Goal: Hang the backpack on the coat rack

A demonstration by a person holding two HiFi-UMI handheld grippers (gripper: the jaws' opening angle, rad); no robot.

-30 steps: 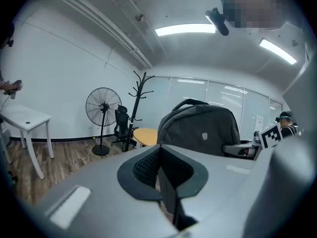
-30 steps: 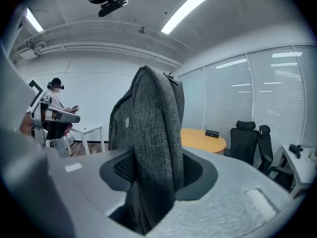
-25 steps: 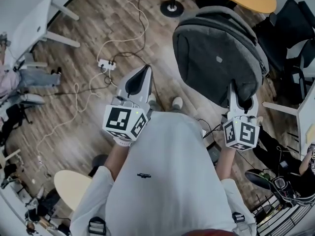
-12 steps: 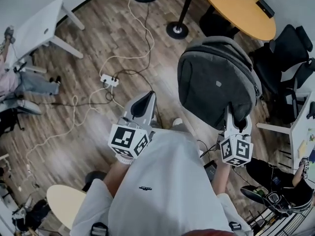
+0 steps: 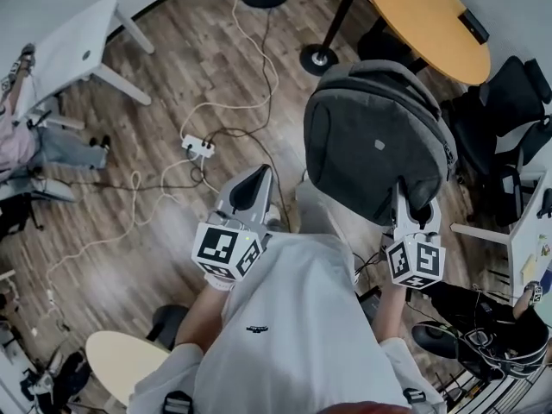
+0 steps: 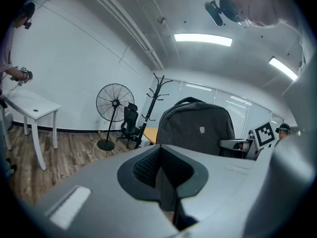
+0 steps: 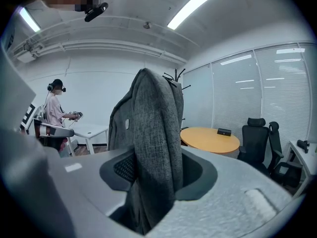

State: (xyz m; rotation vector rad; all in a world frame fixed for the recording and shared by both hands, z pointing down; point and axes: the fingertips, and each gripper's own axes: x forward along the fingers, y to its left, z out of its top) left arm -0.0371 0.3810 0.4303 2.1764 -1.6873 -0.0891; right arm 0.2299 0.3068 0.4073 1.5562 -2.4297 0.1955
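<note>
A grey backpack (image 5: 379, 136) hangs in the air at the right of the head view, and my right gripper (image 5: 418, 203) is shut on its lower fabric. In the right gripper view that grey fabric (image 7: 153, 148) fills the gap between the jaws. My left gripper (image 5: 260, 172) is beside it to the left, shut with nothing in it. The black coat rack stands ahead on the wooden floor, its round base (image 5: 319, 57) just beyond the backpack. Seen from the left gripper, the coat rack (image 6: 156, 90) rises left of the backpack (image 6: 195, 128). Its hooks (image 7: 177, 78) peek from behind the backpack in the right gripper view.
A power strip (image 5: 198, 147) with trailing cables lies on the floor ahead left. A standing fan (image 6: 115, 103) is left of the rack. A round yellow table (image 5: 423, 20) and black office chairs (image 5: 509, 102) are at the right, a white table (image 5: 69, 50) at the left.
The person has stepped forward: the coat rack's base has come nearer in the head view. Both grippers moved along, the backpack still in the right one.
</note>
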